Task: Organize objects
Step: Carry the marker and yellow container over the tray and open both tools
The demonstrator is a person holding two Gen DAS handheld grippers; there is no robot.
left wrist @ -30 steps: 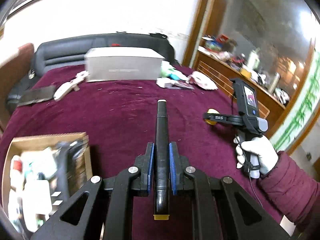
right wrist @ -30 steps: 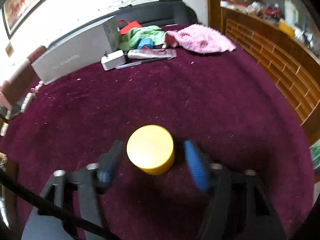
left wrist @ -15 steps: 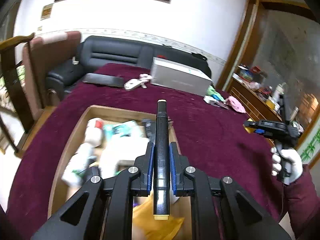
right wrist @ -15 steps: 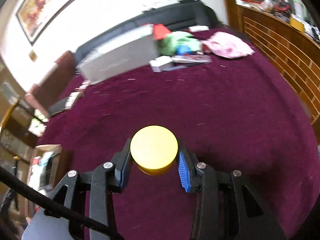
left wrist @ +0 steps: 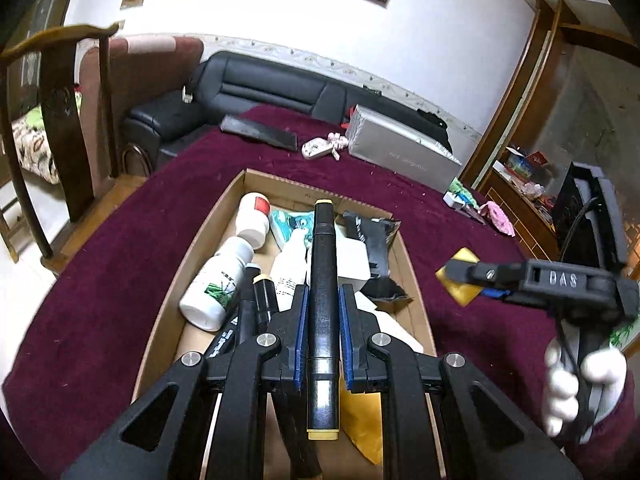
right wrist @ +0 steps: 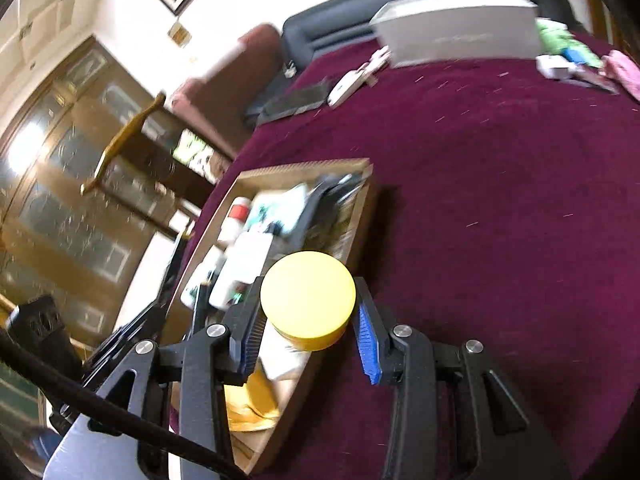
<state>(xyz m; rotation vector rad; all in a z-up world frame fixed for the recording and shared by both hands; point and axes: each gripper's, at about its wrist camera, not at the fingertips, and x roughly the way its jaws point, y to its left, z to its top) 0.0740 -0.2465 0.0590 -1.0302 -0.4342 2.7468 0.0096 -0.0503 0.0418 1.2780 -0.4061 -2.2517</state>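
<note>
Left wrist view shows your left gripper [left wrist: 323, 320] clenched on a black marker [left wrist: 323, 304] with pale yellow end caps, held lengthwise between the blue pads and hanging above the cardboard box [left wrist: 208, 236]. That box sits on the maroon cloth [left wrist: 120, 280] and already holds white bottles [left wrist: 218, 284], another marker, a dark pouch and some packets, so I judge a good part of the sorting done.

Your right gripper [right wrist: 310, 326] grips a yellow jar [right wrist: 308, 300] by its sides, pads pressed against it; it hovers over the box's near right edge, not yet clearly inside. In the left wrist view the same jar shows as a yellow patch just off the box's right wall.

What is left, as I read it: lower the marker and the jar into the box and let go of each. Beyond that, a grey carton [left wrist: 400, 152], a white remote, a dark flat case and a heap of small items near a pink cloth still lie at the far end of the cloth, well apart from the box.
</note>
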